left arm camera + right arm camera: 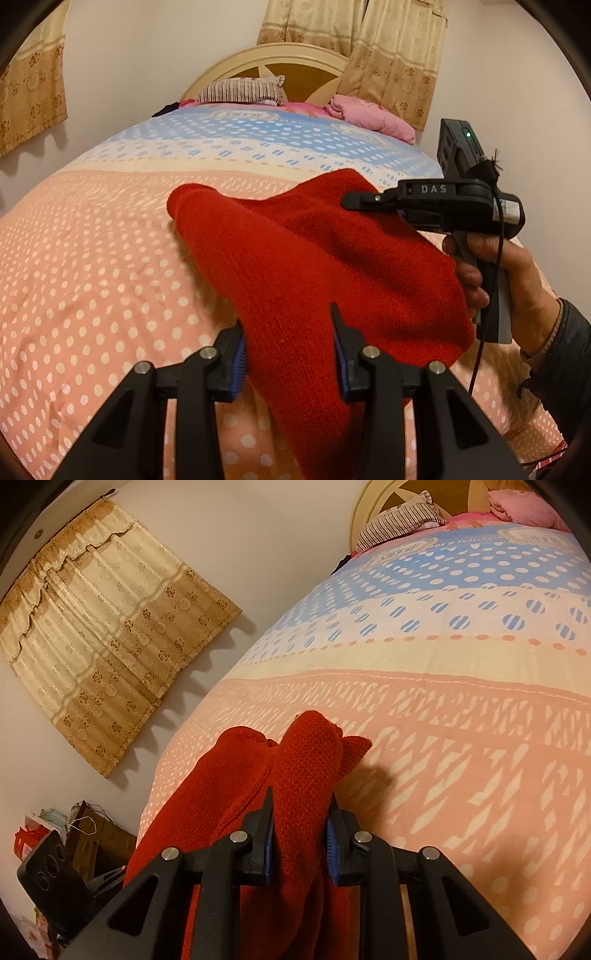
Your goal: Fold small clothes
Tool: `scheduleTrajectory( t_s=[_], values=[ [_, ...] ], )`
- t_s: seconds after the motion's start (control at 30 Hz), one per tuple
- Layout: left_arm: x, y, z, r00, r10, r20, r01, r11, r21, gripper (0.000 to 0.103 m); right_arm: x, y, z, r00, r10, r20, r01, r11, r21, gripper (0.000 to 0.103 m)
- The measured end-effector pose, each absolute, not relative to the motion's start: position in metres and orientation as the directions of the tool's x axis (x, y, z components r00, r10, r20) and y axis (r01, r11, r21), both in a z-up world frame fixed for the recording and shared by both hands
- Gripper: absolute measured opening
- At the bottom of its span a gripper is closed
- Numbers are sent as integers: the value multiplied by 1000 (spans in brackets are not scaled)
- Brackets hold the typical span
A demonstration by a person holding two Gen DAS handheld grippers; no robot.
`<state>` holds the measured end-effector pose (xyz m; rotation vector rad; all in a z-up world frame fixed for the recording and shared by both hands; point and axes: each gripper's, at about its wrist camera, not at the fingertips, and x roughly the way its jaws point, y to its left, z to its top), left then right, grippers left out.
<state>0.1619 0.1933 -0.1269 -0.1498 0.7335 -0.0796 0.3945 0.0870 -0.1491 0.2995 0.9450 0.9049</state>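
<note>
Red knit garment (295, 266) hangs lifted over the pink part of the bed (92, 277), near its foot edge. The left gripper (288, 354) and right gripper (300, 834) each clamp a bunched fold. Either bunch could slip from its pads if the knit is stretched between them, leaving a crooked fold.

The right gripper (354, 202) has three pale letters on its black side. They read "DAS". They show in the left wrist view, next to a small green light on the black box behind it. Far back on the bedspread (110, 258), in the blue band near the pillows, there is a strip of pale letters. They look upside down and are too small and blurry to read. In the right wrist view the same strip shows again on the blue band, and it cannot be read there either.
</note>
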Motion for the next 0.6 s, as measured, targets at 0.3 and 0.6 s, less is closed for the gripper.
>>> scheduleTrajectory(
  t_s=[0.3, 0.6],
  values=[
    [158, 195, -138, 729, -126, -673, 9, 985, -174, 39, 399, 85, -159, 256, 774, -579, -516, 616, 596, 22],
    [157, 196, -146, 718, -130, -684, -5, 981, -192, 42, 402, 82, -175, 255, 763, -594, -482, 633, 606, 22]
  ],
)
